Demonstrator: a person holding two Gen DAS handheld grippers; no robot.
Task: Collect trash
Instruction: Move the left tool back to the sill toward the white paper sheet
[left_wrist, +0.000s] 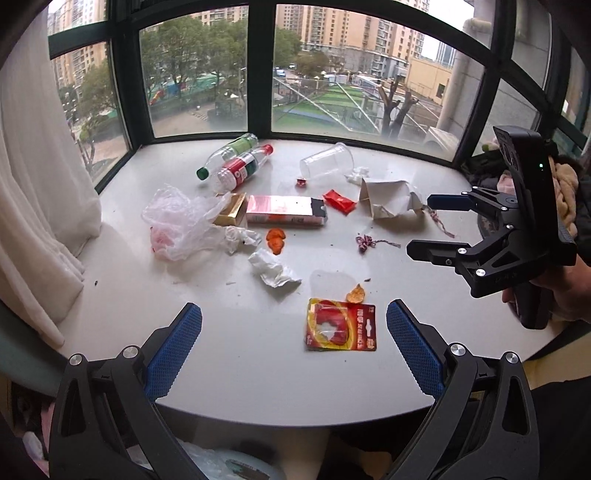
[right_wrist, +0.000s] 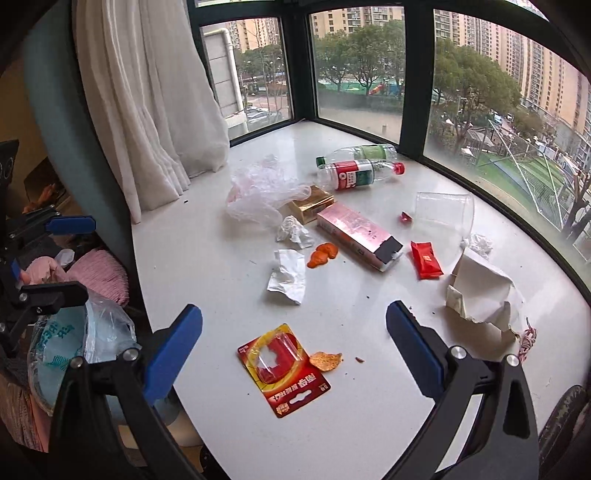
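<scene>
Trash lies scattered on a white window table (left_wrist: 229, 362). A red blister card (left_wrist: 340, 329) lies nearest, also in the right wrist view (right_wrist: 284, 373), with an orange chip (left_wrist: 356, 294) beside it. Farther off are crumpled tissue (left_wrist: 273, 272), orange peel (left_wrist: 276, 240), a pink box (left_wrist: 286, 209), a gold box (left_wrist: 231, 214), a clear plastic bag (left_wrist: 181, 221), two bottles (left_wrist: 240, 162), a clear cup (left_wrist: 327, 160), a red sachet (left_wrist: 339, 201) and torn white paper (left_wrist: 391, 197). My left gripper (left_wrist: 293, 332) is open and empty above the card. My right gripper (right_wrist: 293, 332) is open and empty; it also shows in the left wrist view (left_wrist: 421, 225).
A white curtain (left_wrist: 33, 192) hangs at the left. Dark-framed windows (left_wrist: 262, 74) ring the table's far side. A bag-lined bin (right_wrist: 70, 343) stands below the table's near left edge, by pink cloth (right_wrist: 99, 275). Red-white string (left_wrist: 367, 242) lies near the torn paper.
</scene>
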